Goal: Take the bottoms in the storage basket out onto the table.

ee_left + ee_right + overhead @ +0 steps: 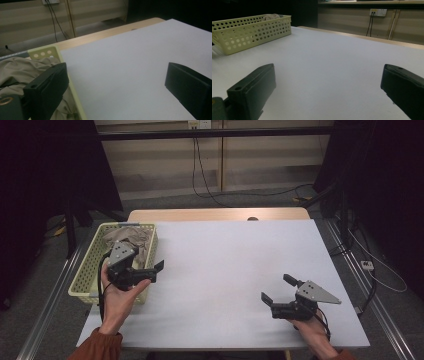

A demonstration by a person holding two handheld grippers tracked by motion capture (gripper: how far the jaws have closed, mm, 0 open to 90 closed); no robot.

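Cloth (131,239) fills the basket (84,279); left tool (156,270) above its rim and right tool (278,289) gape wide, empty.

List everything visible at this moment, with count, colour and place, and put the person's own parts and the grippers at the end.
basket: 1, pale yellow-green, perforated walls, left edge of the table.
cloth: 1, beige, crumpled inside the basket.
table surface: 1, white sheet over a light wood top; the wood shows along the far edge.
wall socket: 1, white, on the wall behind the table, with dark cables hanging from it.
left hand: 1, rust-orange sleeve at the wrist, beside the basket.
right hand: 1, near right part of the table.
left gripper: 1, black, jaws apart, one jaw over the basket's rim.
right gripper: 1, black with a grey plate, jaws apart, low over the white sheet.
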